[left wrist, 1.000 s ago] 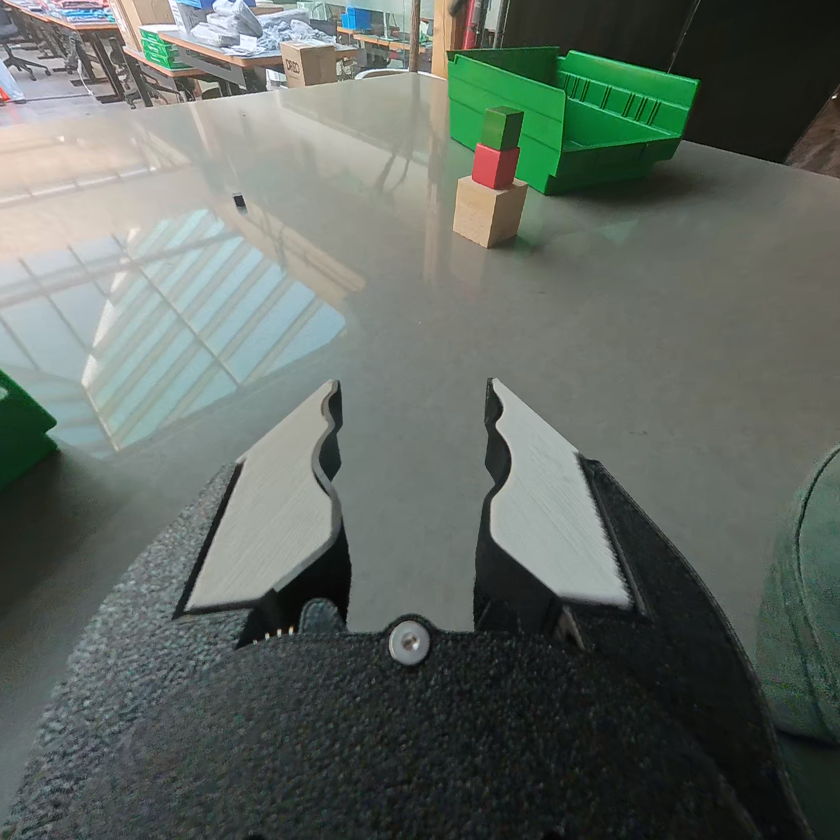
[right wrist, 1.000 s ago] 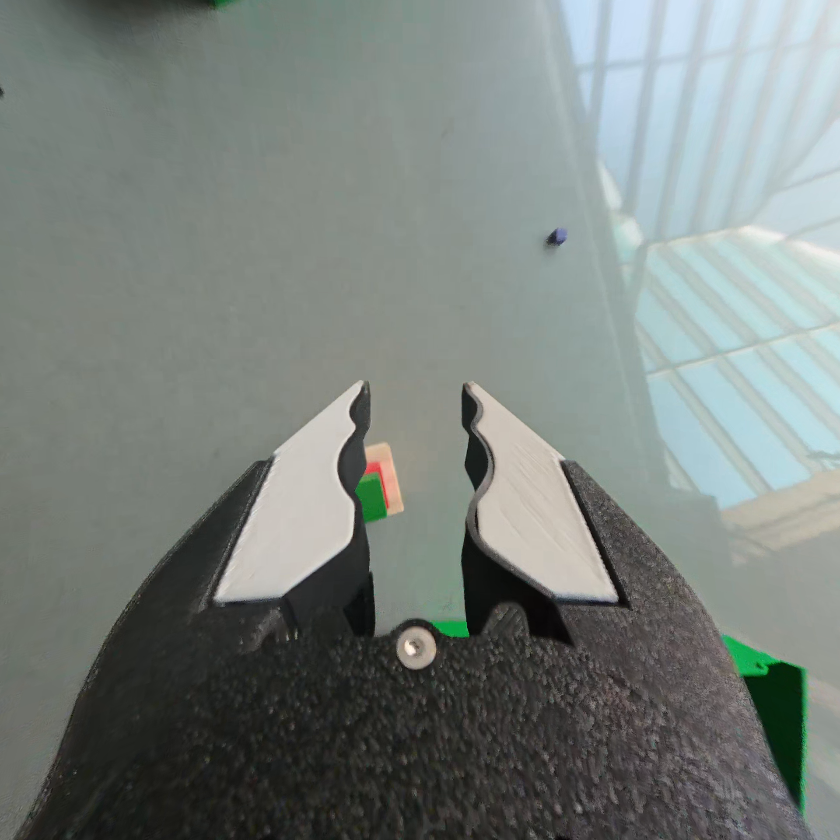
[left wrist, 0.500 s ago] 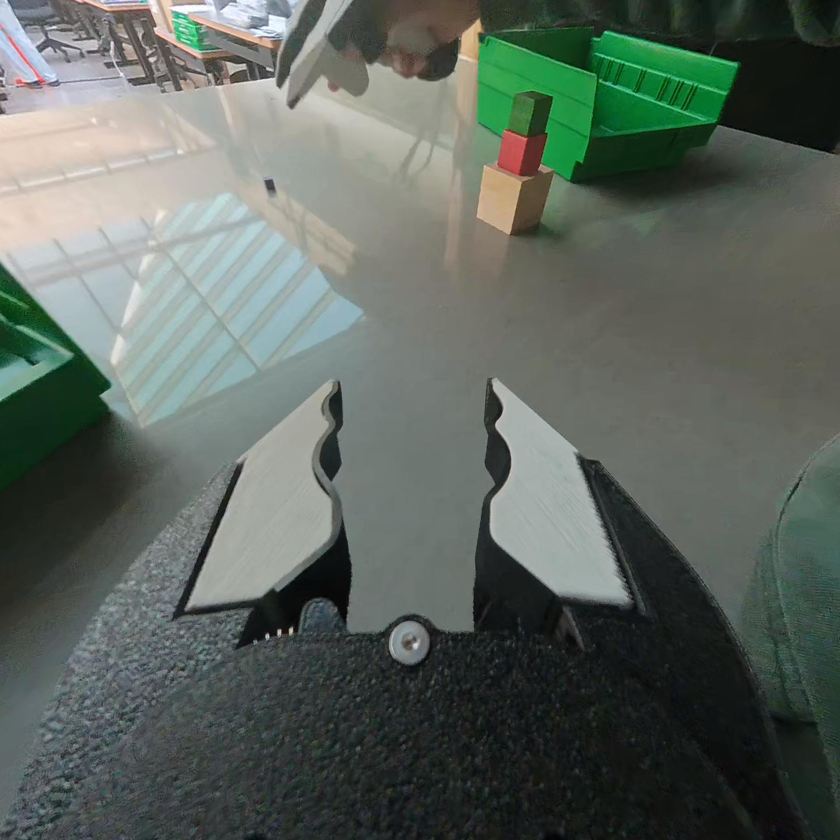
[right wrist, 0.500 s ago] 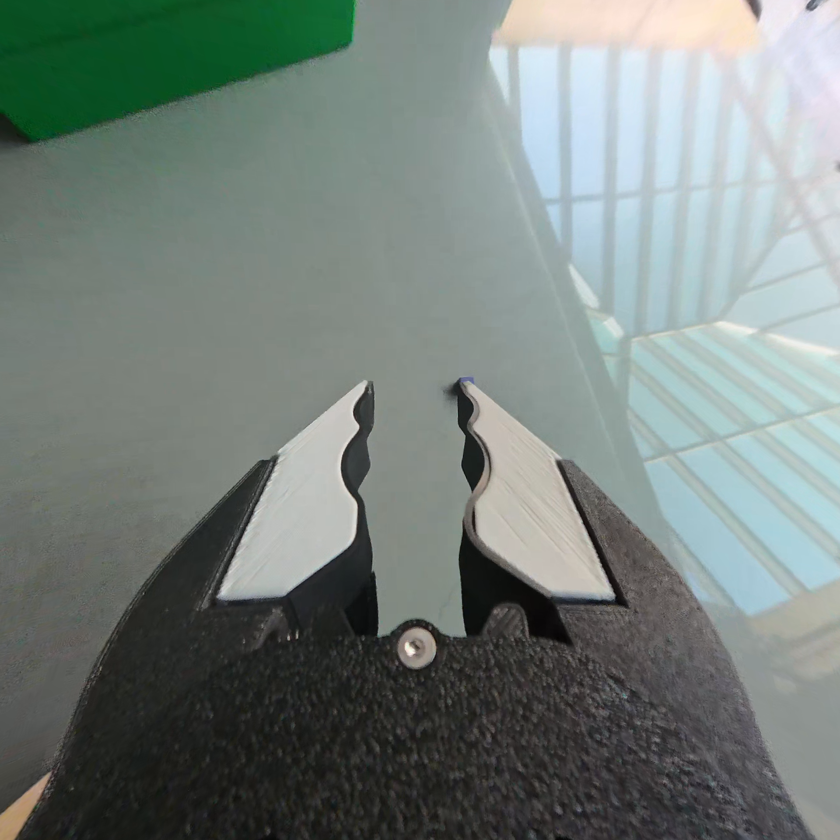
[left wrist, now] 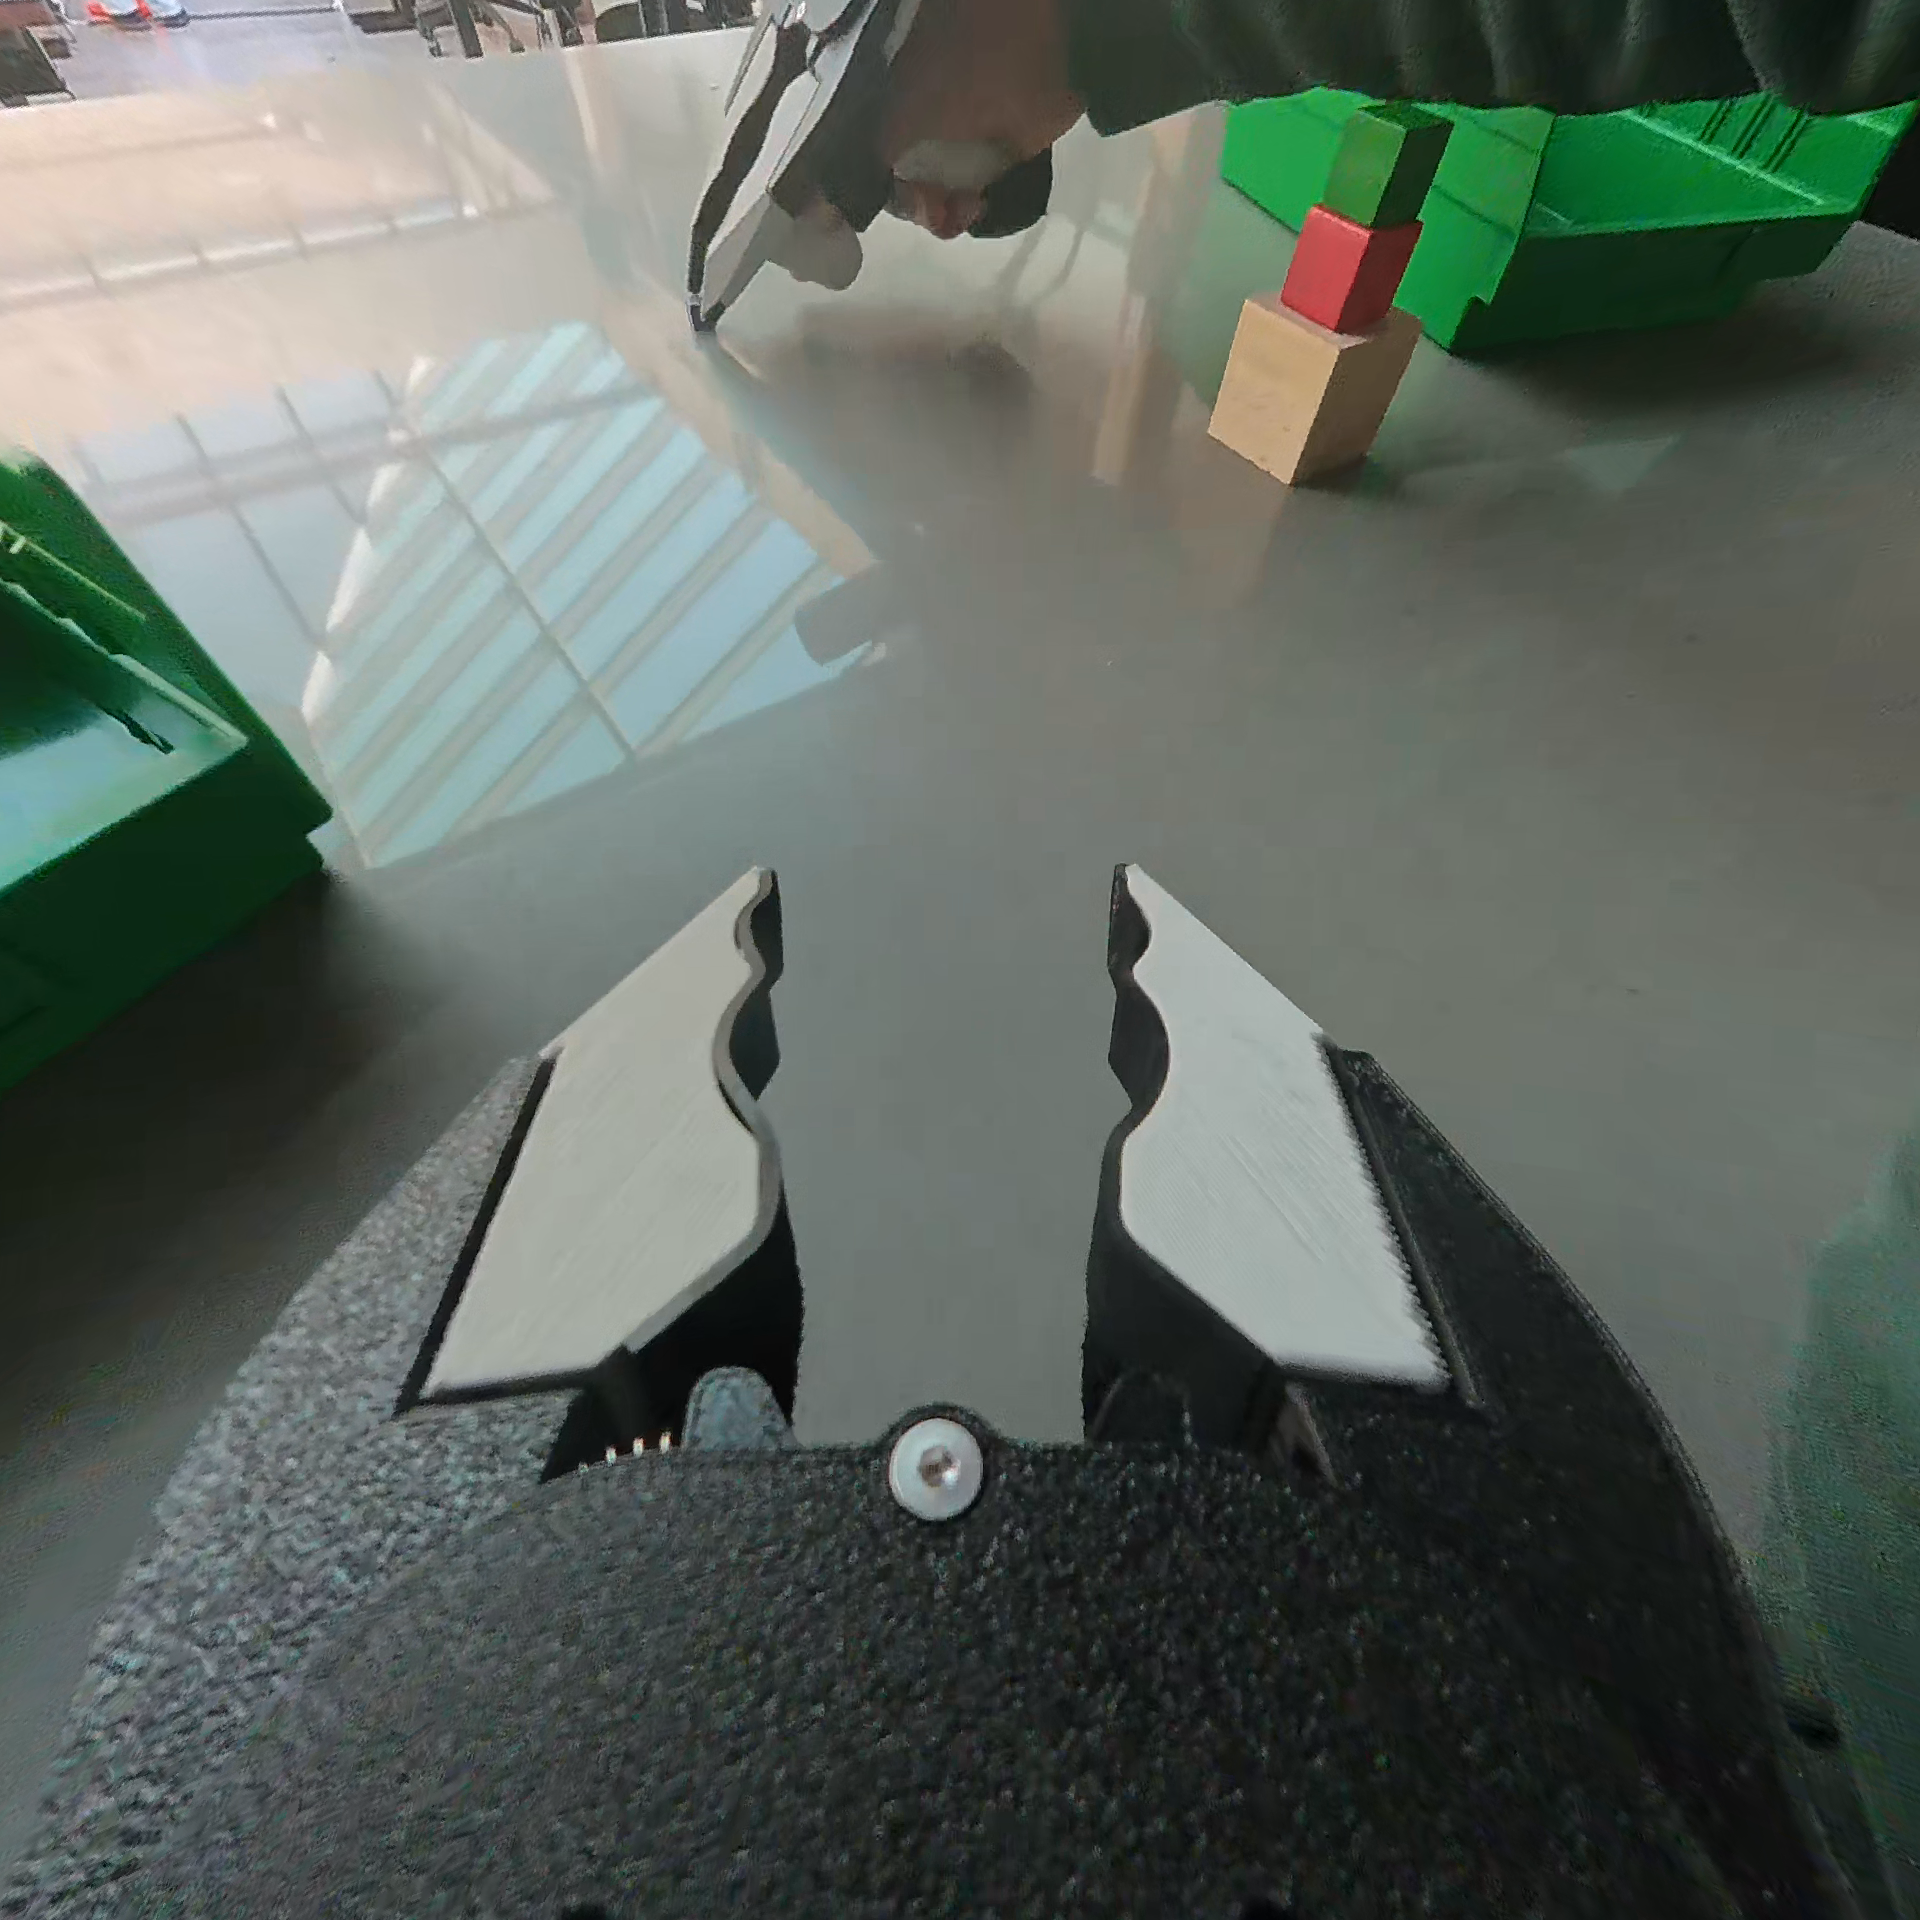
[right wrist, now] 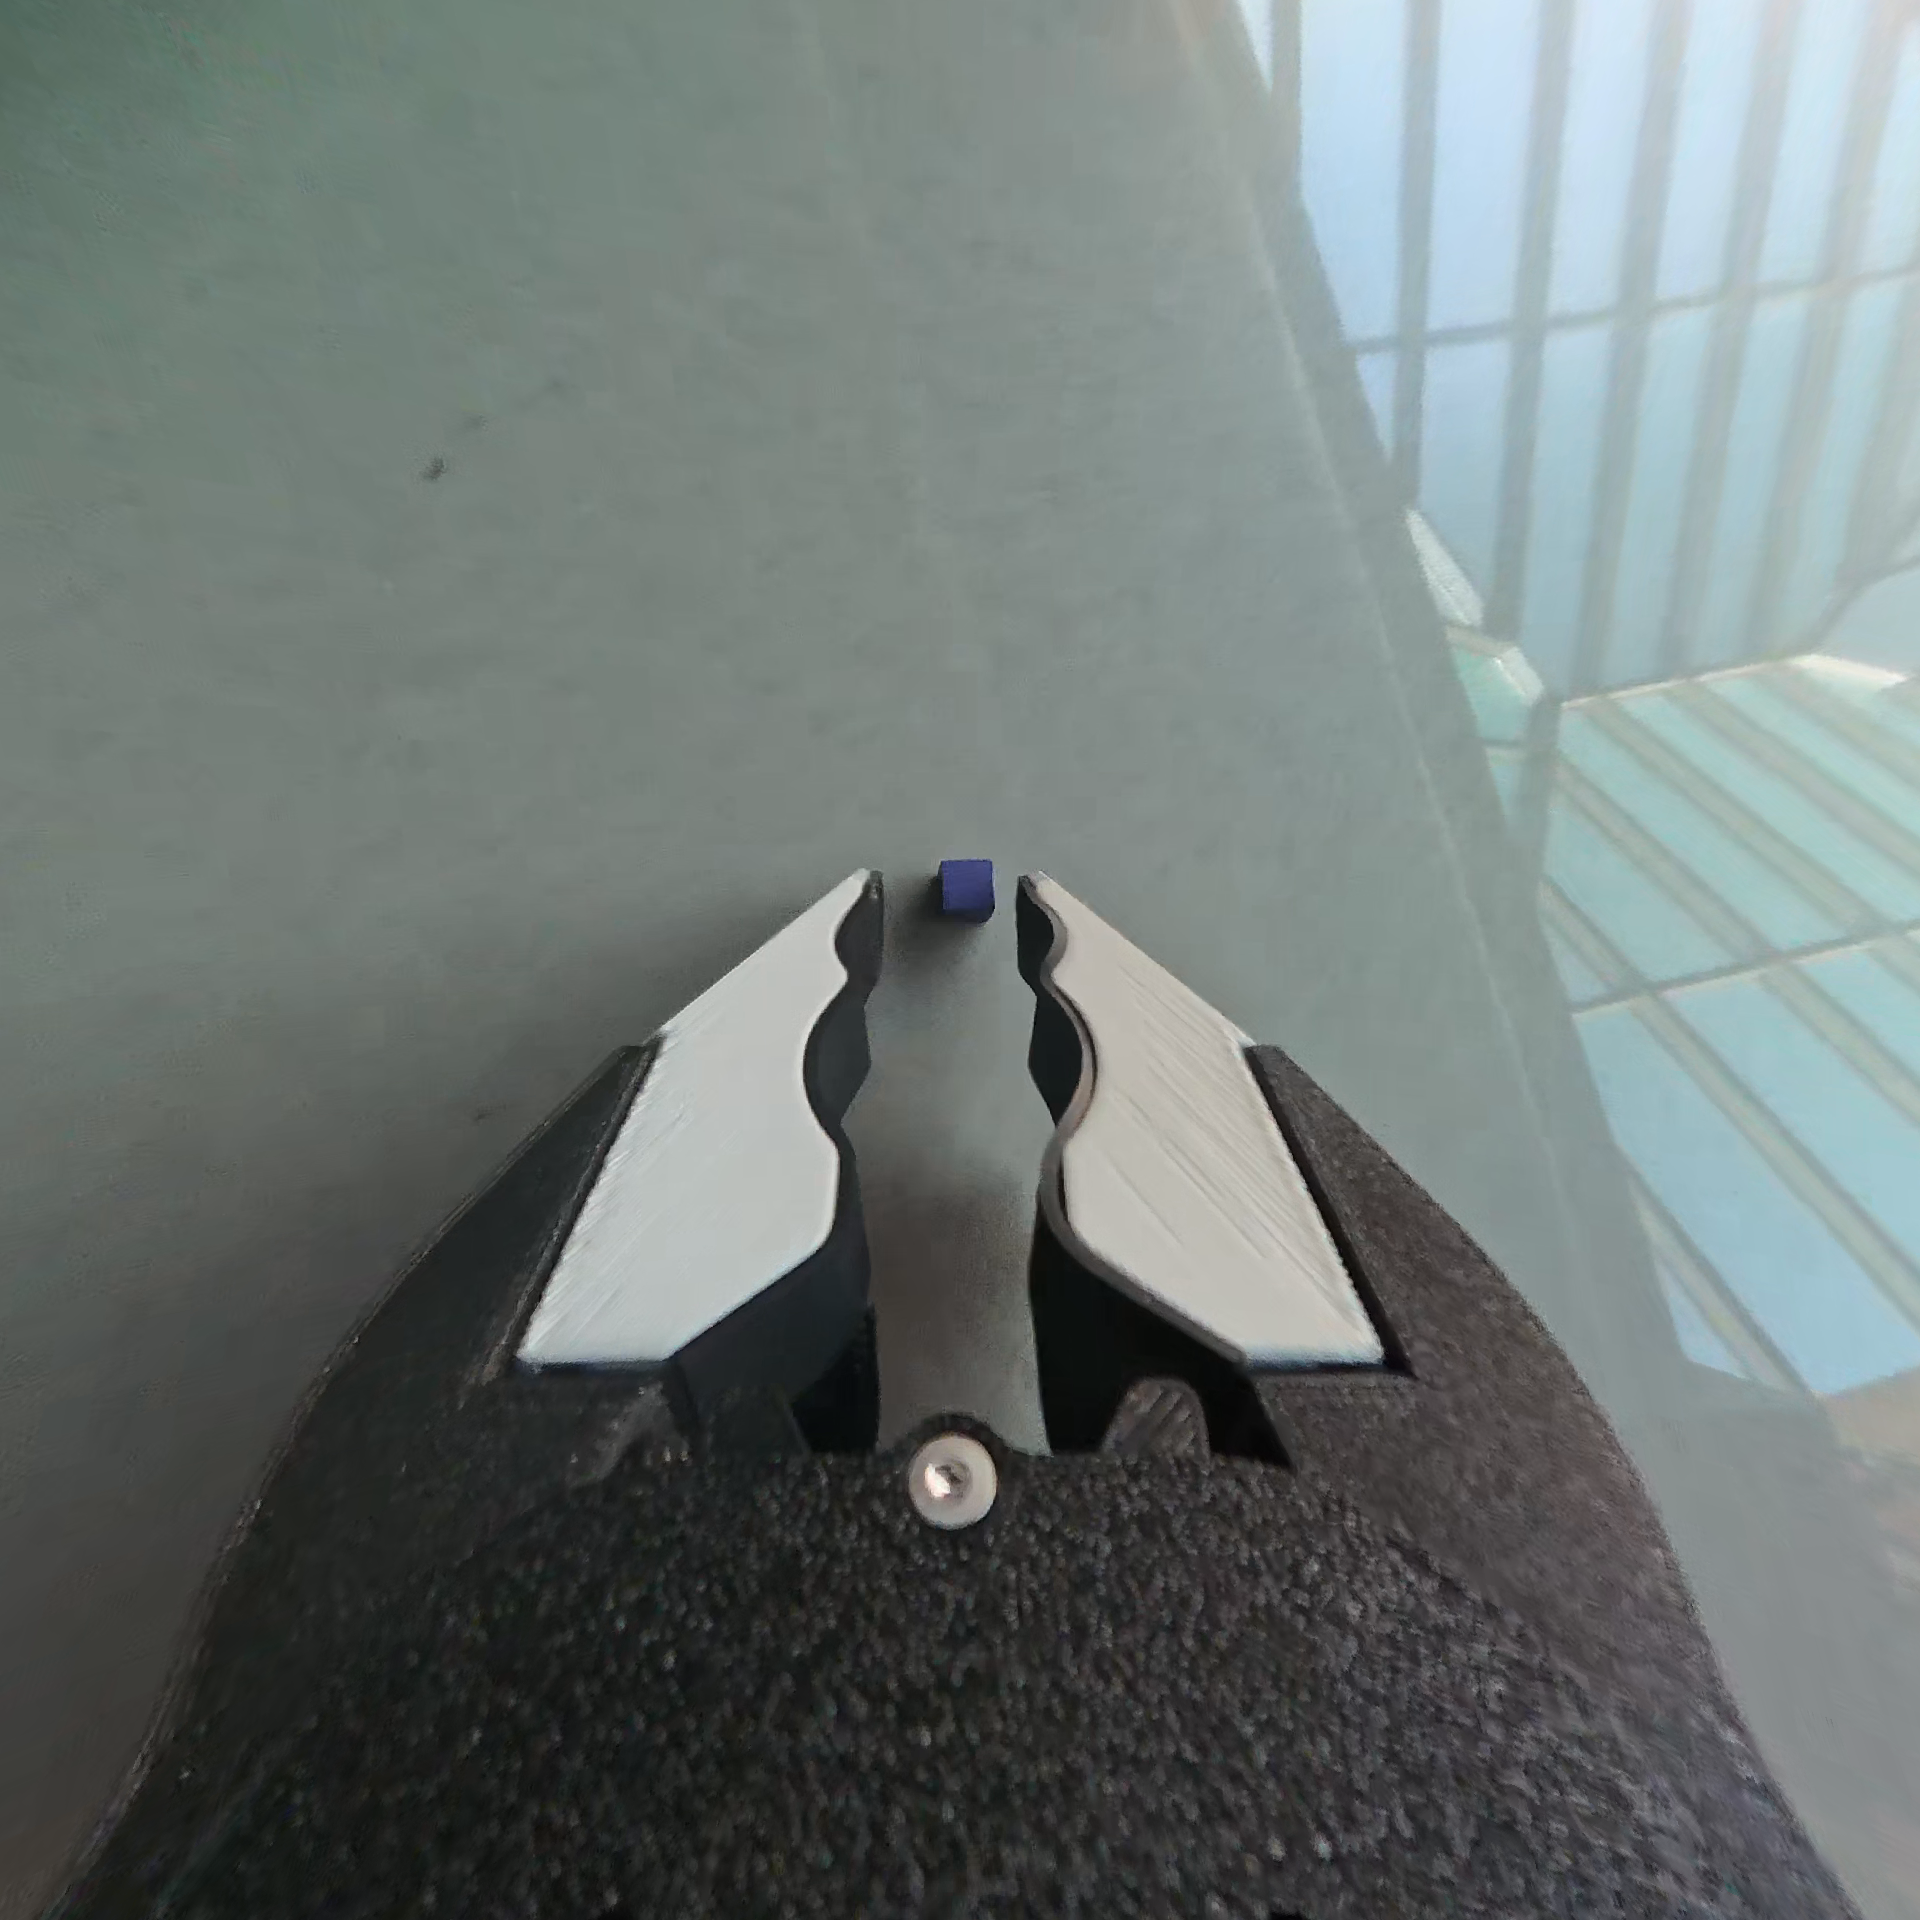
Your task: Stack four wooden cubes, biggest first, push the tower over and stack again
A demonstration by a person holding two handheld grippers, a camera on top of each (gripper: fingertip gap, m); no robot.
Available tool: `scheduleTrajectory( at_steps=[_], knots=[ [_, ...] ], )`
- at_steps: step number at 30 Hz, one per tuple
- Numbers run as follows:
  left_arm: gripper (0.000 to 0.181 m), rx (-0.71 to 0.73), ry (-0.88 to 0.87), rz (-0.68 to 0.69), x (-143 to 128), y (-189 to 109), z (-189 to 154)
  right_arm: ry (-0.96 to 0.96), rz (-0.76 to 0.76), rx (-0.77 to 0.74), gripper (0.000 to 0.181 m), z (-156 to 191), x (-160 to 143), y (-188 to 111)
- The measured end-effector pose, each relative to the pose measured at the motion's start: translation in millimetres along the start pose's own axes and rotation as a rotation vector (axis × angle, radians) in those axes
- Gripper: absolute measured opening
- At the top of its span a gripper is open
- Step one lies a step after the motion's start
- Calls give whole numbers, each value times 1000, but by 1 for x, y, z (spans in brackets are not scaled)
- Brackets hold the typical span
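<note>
A tiny blue cube [right wrist: 963, 889] lies on the grey table, right between the tips of my right gripper [right wrist: 949, 885], which is open and points down at it without gripping it. In the left wrist view the right gripper [left wrist: 710, 301] shows far off, its tips on the table, held by a hand; the cube is hidden there. A stack stands at the right: a wooden cube [left wrist: 1311, 387], a red cube [left wrist: 1349, 266] on it and a green cube [left wrist: 1384, 168] on top. My left gripper [left wrist: 943, 891] is open and empty above bare table.
A green bin [left wrist: 1621, 223] stands behind the stack. Another green bin [left wrist: 114, 790] sits at the left edge. A dark sleeve [left wrist: 1455, 47] crosses the top of the left wrist view. The glossy table [left wrist: 1351, 779] reflects a window. The gap from one gripper's tips to the other's is roughly 40 centimeters.
My right gripper has come down over the blue cube, which now sits between its tips, and its jaws have narrowed slightly. My left gripper has drifted back and left, staying open.
</note>
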State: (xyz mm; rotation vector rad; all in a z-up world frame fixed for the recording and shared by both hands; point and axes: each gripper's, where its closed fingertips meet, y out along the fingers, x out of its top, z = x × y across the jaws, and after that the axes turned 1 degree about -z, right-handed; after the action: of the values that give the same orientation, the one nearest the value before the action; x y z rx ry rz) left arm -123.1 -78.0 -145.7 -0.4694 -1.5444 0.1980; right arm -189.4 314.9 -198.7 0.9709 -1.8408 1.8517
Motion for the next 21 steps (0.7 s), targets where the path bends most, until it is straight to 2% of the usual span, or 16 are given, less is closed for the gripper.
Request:
scheduleTrajectory(
  at_steps=[8, 13, 17, 21],
  knots=[
    [62, 8, -10, 10, -4, 2, -1, 5, -2, 11, 10, -1, -2, 4],
    [62, 11, -11, 6, -3, 1, -2, 5, -15, 14, 10, -2, 5, -4],
    [62, 4, 6, -6, 3, 1, -4, -27, -73, -5, 10, -8, 35, -41],
    [62, -9, 29, -26, 10, 1, -9, -74, -134, -20, 10, -5, 71, -108]
  ],
)
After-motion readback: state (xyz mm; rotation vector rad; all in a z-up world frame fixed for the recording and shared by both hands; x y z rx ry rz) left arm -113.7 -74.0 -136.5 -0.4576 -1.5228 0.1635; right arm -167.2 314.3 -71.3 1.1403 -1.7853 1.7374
